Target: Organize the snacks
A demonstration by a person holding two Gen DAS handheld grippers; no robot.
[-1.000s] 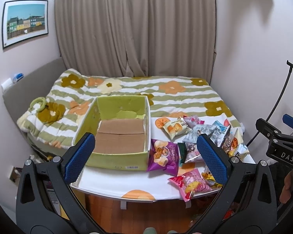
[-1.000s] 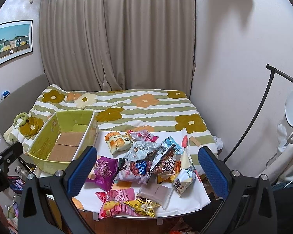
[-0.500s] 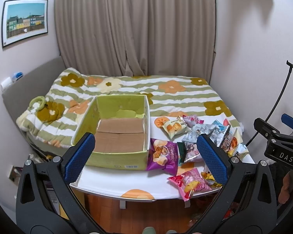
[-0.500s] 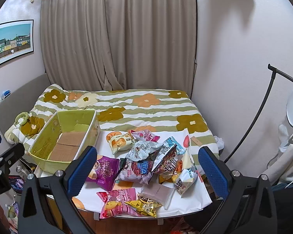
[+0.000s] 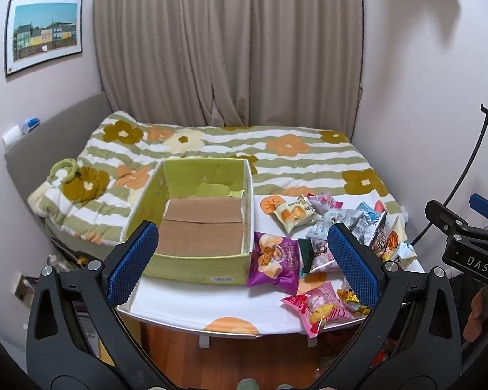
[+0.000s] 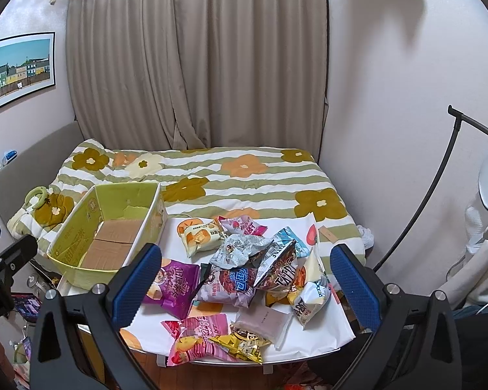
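So it's a small bedroom: beige curtains (image 6: pixel 195 65) drawn across the back wall, pale pinkish walls, and a framed picture of colourful houses (image 5: pixel 44 32) hung on the left. The bed (image 6: pixel 244 175) fills most of the floor, covered in a green-and-white striped blanket with big orange, mustard and cream flowers. A grey padded headboard (image 5: pixel 48 136) runs along the left side, and a light green ring (image 5: pixel 65 169) lies on the blanket near it. On the right a thin black curved stand (image 6: pixel 439 188) leans up against the wall.

The tabletop (image 5: pixel 211 305) sits at the foot of the bed under a white cloth with orange prints. On its left side is a green cardboard box (image 5: pixel 198 266), open on top, with only bare brown flaps showing inside. All the snacks are out on the cloth to the right of it: a purple chip bag (image 6: pixel 172 282) right beside the box, a pink bag (image 6: pixel 195 334) and a gold packet (image 6: pixel 244 344) near the front edge, an orange-and-cream packet (image 6: pixel 198 235) further back, and a jumbled heap of bags (image 6: pixel 263 266) in the middle, overlapping each other.

Left gripper (image 5: pixel 244 260) hangs above the box and the purple bag, jaws wide with nothing in them. Right gripper (image 6: pixel 245 281) hangs over the heap, jaws equally wide and empty.
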